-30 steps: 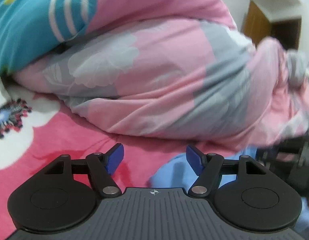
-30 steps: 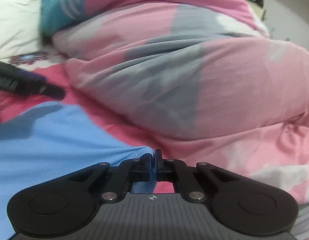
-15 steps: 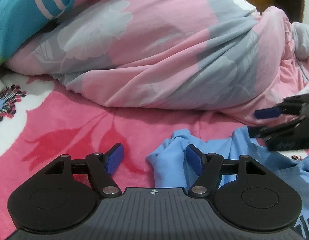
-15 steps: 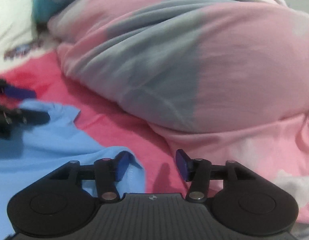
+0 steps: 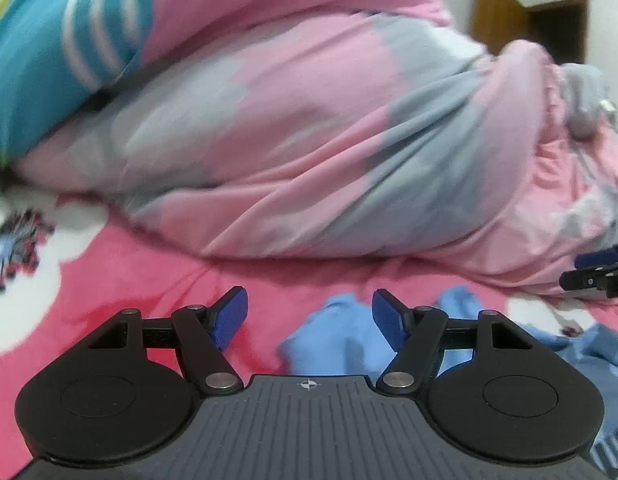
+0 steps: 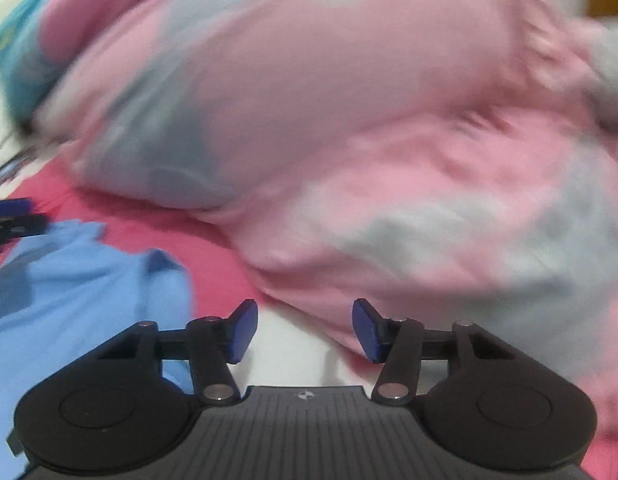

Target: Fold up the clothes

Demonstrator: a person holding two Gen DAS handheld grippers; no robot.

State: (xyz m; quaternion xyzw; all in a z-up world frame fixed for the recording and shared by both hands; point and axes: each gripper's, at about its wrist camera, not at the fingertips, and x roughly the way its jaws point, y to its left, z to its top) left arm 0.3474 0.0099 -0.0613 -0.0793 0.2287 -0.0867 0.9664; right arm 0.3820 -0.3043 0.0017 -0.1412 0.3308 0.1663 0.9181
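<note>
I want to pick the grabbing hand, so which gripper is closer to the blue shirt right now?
Left. The left gripper hangs open with the shirt bunched between its jaws. The right gripper is open just right of the shirt's edge, over bare blanket.

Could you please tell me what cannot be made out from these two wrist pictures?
- Blue garment: its full shape, hidden behind the left gripper and cut by the frame edge.
- Print on it, lower right of left view: cropped.
- Duvet pattern, right view: motion blur.
- Right gripper: whether it touches fabric.
</note>
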